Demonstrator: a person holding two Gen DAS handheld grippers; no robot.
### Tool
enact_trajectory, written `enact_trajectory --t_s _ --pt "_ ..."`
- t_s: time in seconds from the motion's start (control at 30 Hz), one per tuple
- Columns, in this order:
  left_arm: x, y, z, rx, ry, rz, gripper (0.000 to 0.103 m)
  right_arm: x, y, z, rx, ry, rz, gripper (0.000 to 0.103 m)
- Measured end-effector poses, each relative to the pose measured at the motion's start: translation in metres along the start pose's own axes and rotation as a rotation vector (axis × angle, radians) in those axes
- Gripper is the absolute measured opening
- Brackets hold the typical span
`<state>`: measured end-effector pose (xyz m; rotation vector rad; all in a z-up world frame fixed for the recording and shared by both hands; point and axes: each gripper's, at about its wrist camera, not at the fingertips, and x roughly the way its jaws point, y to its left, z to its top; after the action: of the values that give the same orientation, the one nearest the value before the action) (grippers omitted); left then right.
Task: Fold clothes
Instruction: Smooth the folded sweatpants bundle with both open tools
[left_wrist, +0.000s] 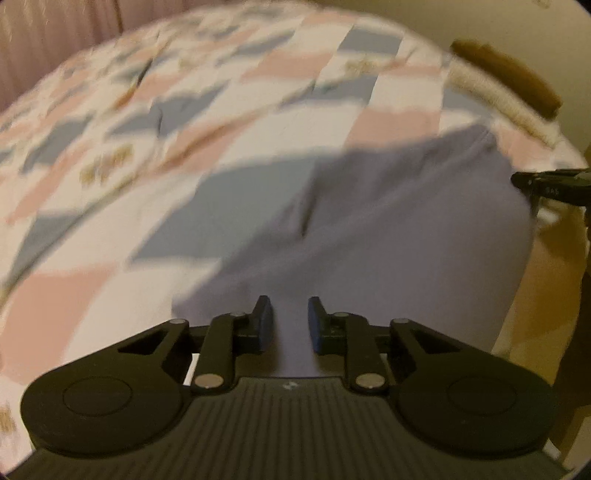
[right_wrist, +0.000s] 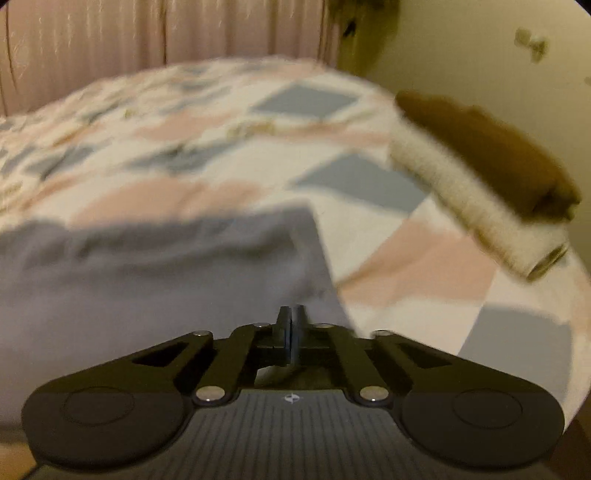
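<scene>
Lavender-grey cloth, thin and limp by the look of it — the garment (left_wrist: 369, 229) lies spread on the near right part of the bed, over a patchwork quilt (left_wrist: 155, 122) of pink, white and blue-grey squares. Its far edge runs fairly straight, ending in a corner on the right, and a shallow crease shows near the middle; both views are blurred, so finer detail is lost.

The left gripper (left_wrist: 291, 321) hovers over the near part of the cloth with its blue pads parted by a moderate gap, cloth visible between them but nothing pinched. The right gripper (right_wrist: 291, 332) has its pads pressed together at the garment's near right edge; whether a fold of fabric is caught between them I cannot tell.

Such fabric should weigh almost nothing, drape rather than hold shape, and slide easily on the quilt — so a pinch at a hem or corner, not mid-panel, would likely carry it best, with both corners lifted together.

At the far right sits a folded stack: a brown item (right_wrist: 491, 155) on a cream knit (right_wrist: 469, 206).
</scene>
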<state>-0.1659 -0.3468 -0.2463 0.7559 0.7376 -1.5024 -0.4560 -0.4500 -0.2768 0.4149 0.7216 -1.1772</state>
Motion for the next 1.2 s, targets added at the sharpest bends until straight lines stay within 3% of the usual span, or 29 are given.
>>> enact_trajectory --t_s 0.13,0.27,0.4,0.5,0.67,0.77,0.93,1.2 --pt "0.018 -0.012 0.019 0.101 -0.024 -0.078 0.017 -0.012 0.024 0.001 -0.010 -0.033 0.084 0.017" --pt "0.052 -0.008 0.023 0.143 0.036 -0.080 0.017 0.007 0.027 -0.017 0.013 0.086 -0.015 0.016" --pt "0.026 0.013 0.031 0.080 0.008 -0.064 0.016 -0.005 0.002 -0.013 0.121 0.054 -0.082 0.014" --pt "0.002 0.024 0.027 0.044 0.008 -0.054 0.015 -0.024 0.006 -0.007 0.111 0.004 -0.048 0.018" --pt "-0.007 0.002 -0.005 0.063 0.095 -0.070 0.015 -0.038 0.046 -0.024 0.069 0.015 0.153 0.022" --pt "0.005 -0.011 -0.021 0.043 0.182 -0.021 0.017 -0.028 0.061 -0.043 0.016 0.104 0.128 0.022" --pt "0.008 -0.017 -0.001 -0.014 0.265 0.051 0.017 -0.038 0.048 -0.038 0.151 0.117 0.077 0.024" --pt "0.012 -0.009 0.020 0.016 0.286 0.024 0.017 -0.057 0.073 -0.039 0.192 0.105 0.044 0.024"
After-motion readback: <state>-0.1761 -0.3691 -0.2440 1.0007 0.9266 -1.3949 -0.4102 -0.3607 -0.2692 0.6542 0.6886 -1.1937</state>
